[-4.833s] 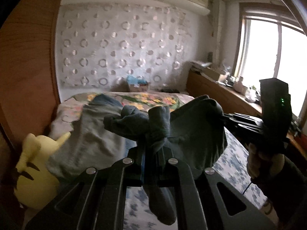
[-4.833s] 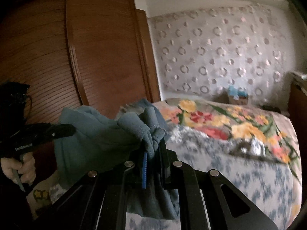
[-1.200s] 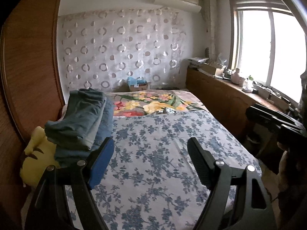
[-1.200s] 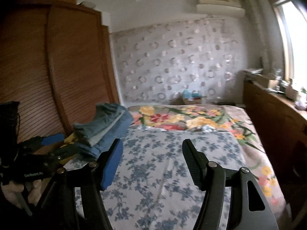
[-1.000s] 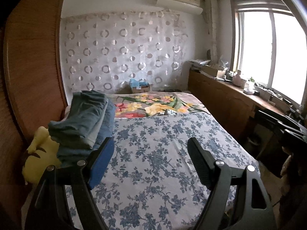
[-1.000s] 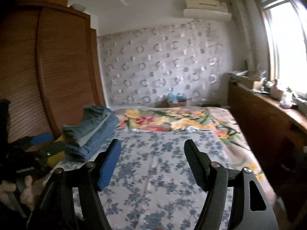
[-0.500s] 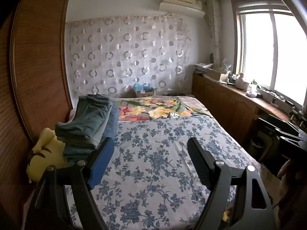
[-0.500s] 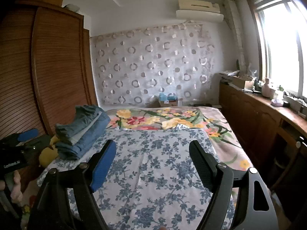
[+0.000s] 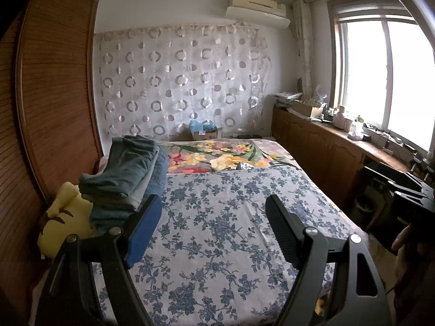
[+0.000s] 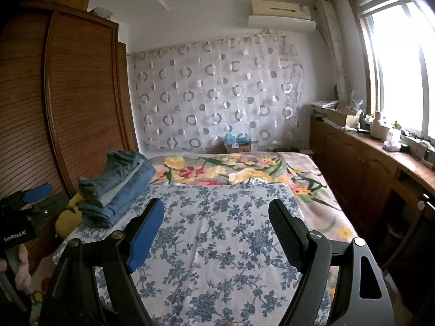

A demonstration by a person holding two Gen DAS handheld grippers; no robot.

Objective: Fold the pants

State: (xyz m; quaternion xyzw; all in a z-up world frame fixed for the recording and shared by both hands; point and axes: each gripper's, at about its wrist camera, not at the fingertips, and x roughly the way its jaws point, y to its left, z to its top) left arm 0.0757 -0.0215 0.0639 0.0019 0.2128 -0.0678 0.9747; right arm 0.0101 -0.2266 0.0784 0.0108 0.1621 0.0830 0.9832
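A stack of folded pants (image 9: 127, 179), teal-grey on top of blue denim, lies at the left edge of the bed; it also shows in the right wrist view (image 10: 117, 187). My left gripper (image 9: 214, 233) is open and empty, held back over the near end of the bed. My right gripper (image 10: 217, 233) is open and empty too, above the blue-flowered bedspread (image 10: 217, 244). The left gripper also shows at the left edge of the right wrist view (image 10: 24, 209), and the right gripper's body at the right edge of the left wrist view (image 9: 402, 190).
A yellow plush toy (image 9: 62, 217) sits beside the stack against the wooden wardrobe (image 9: 49, 108). A floral blanket (image 9: 217, 157) covers the far half of the bed. A wooden counter (image 9: 339, 149) with clutter runs under the window on the right.
Both grippers let go of the teal pants, which now lie folded on top of the stack. Both grippers opened and drew back and up from the bed.
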